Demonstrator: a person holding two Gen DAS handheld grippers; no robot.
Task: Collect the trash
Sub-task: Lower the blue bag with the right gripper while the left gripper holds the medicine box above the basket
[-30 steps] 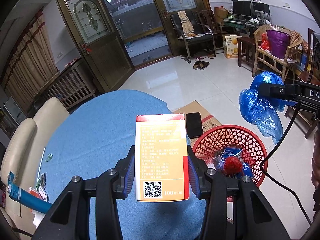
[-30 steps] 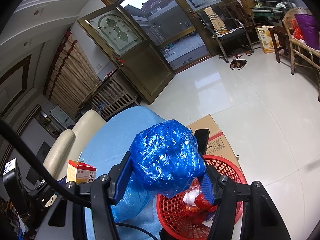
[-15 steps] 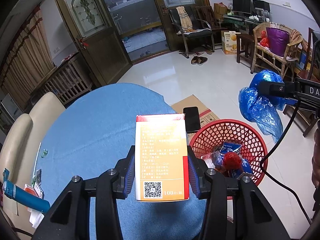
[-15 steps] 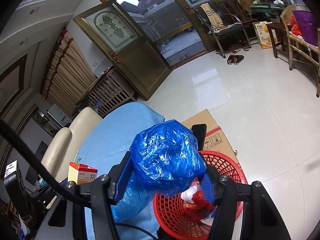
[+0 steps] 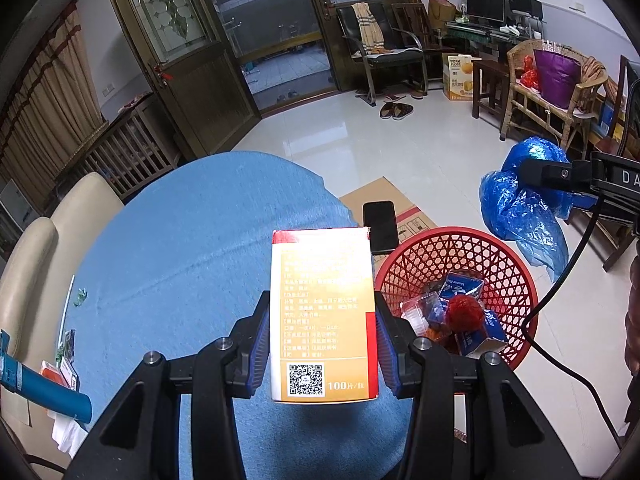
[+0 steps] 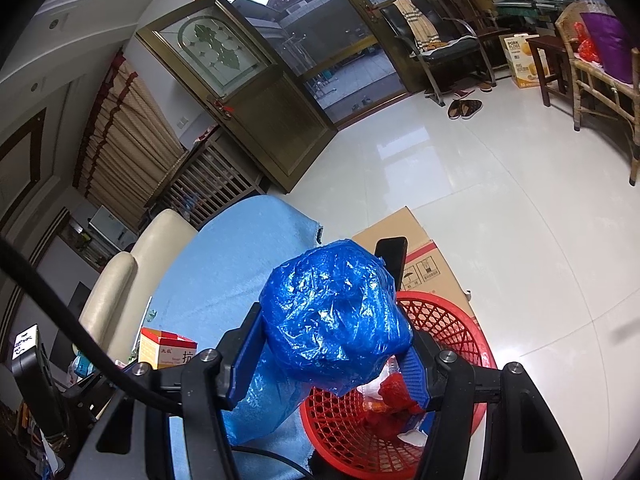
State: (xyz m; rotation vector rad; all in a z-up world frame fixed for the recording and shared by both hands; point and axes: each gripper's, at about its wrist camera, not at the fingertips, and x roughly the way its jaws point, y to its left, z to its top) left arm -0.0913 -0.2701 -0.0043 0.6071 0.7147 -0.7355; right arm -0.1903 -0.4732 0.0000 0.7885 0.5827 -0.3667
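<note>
My left gripper (image 5: 322,340) is shut on an orange and red medicine box (image 5: 322,312), held upright over the blue tablecloth (image 5: 192,248). To its right a red mesh basket (image 5: 496,256) holds cartons, wrappers and a red ball. In the right wrist view my right gripper (image 6: 334,350) is shut on a crumpled blue plastic bag (image 6: 332,316), which hangs above and left of the red basket (image 6: 448,320). The same blue bag (image 5: 520,204) shows in the left wrist view beyond the basket, and the orange box (image 6: 166,348) shows at lower left in the right wrist view.
A black phone (image 5: 380,226) lies on a flattened cardboard box (image 5: 400,208) past the table edge. A blue tube (image 5: 44,390) and small scraps (image 5: 66,364) sit at the table's left. A cream chair (image 5: 32,248) stands left; wooden chairs (image 5: 552,92) line the far right.
The left wrist view has tipped slightly downward, so the basket and table sit higher and closer in frame. Both grips are unchanged.
</note>
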